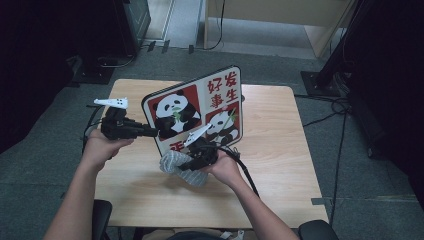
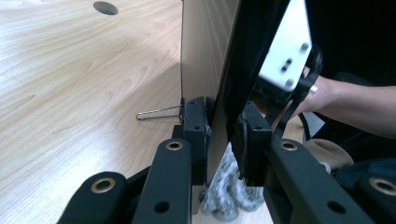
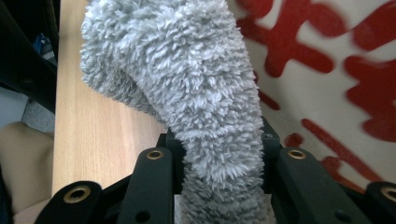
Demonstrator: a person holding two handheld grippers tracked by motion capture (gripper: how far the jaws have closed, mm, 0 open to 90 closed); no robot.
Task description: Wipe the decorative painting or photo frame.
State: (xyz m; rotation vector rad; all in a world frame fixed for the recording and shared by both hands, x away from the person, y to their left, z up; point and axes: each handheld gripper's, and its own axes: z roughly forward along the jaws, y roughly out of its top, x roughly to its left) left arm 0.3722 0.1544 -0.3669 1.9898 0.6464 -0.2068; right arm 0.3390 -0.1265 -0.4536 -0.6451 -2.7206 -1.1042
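A picture board (image 1: 200, 107) with pandas and red characters stands tilted on the wooden table (image 1: 280, 150). My left gripper (image 1: 156, 132) is shut on its left edge. In the left gripper view the board (image 2: 210, 56) is seen edge-on between the two pads (image 2: 196, 135), with a thin wire stand (image 2: 159, 113) behind it. My right gripper (image 1: 192, 162) is shut on a grey fluffy cloth (image 1: 180, 167), held against the board's lower front. In the right gripper view the cloth (image 3: 187, 79) rises from between the jaws, beside the board's red print (image 3: 327, 70).
A round hole (image 2: 105, 7) sits in the tabletop far behind the board. The right gripper's cable (image 1: 245, 172) trails back over the table. Black stands (image 1: 325, 75) and dark equipment (image 1: 130, 25) ring the table on the grey floor.
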